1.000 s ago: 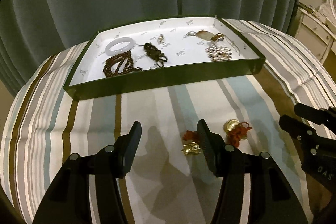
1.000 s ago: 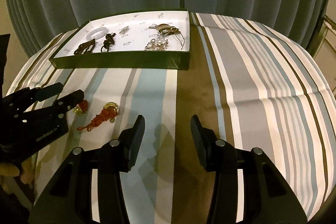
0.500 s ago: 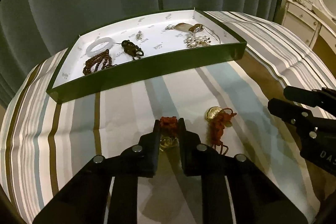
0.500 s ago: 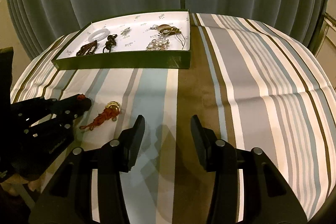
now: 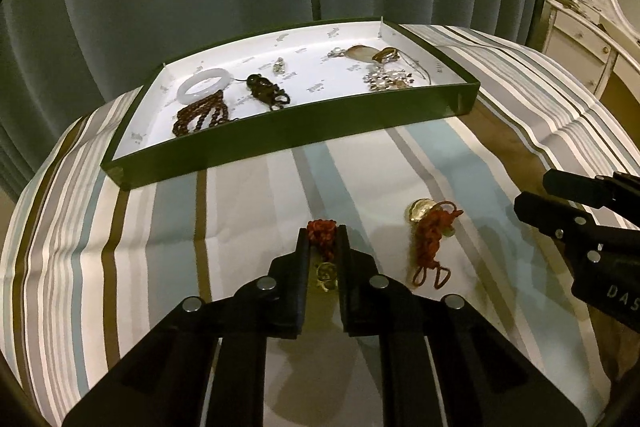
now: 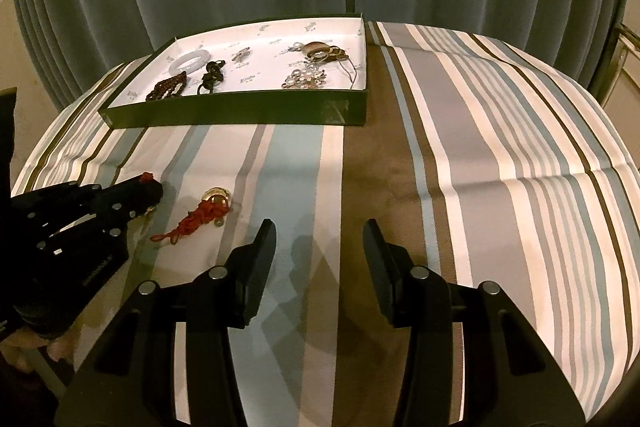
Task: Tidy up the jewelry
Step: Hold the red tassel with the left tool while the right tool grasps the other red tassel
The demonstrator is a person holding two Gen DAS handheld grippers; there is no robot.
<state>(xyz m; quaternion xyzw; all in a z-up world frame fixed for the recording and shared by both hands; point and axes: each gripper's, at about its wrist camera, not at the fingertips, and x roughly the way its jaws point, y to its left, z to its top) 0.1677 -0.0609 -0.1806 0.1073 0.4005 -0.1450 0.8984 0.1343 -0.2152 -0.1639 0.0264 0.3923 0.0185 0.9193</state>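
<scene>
The small red-knotted gold charm [image 5: 323, 247] sits low in the centre of my left wrist view, pinched between the two black fingers of my left gripper [image 5: 322, 239], which is closed narrow on it; its red knot pokes out past the fingertips and the gold piece shows in the gap behind. Whether it is touching the striped cloth-covered surface [image 5: 248, 211] I cannot tell. Just to the right of it in that frame lies a second piece, a red braided cord with a gold pendant [image 5: 430, 231], flat on the surface and apart from the gripper. In the upper middle of the frame stands the shallow dark green box with white lining [image 5: 280, 135], holding a pale white bangle [image 5: 204, 81], a string of brown beads [image 5: 202, 117], a dark knotted ornament [image 5: 266, 91] and a cluster of silvery pieces [image 5: 386, 81] toward its right end. My right gripper [image 6: 319, 235] hangs wide apart and holds nothing, over bare stripes in the lower centre of the right wrist view.
</scene>
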